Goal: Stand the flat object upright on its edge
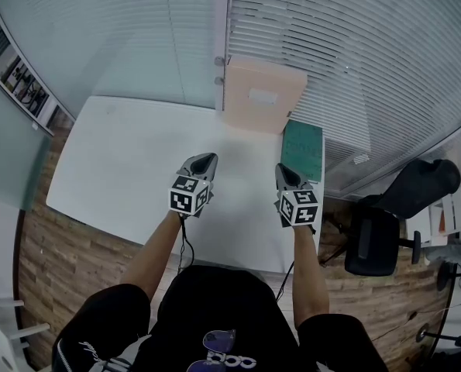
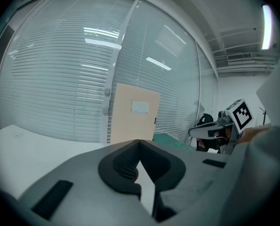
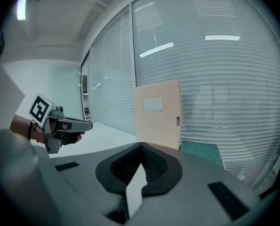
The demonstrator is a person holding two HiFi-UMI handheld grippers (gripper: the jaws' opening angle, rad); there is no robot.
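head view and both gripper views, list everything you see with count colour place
table: 1, white, centre, under both grippers
beige panel: 1, beige with a pale label, upright at the table's far edge against the blinds
green flat object: 1, green, lying flat at the table's far right, next to the beige panel
blinds: pale grey, across the wall behind the table
office chair: 1, black, on the floor right of the table
floor: brown wood, around the table
left gripper: 1, grey with a black-and-white marker cube, over the table, jaws together, empty
right gripper: 1, same colours, near the green flat object, jaws together, empty
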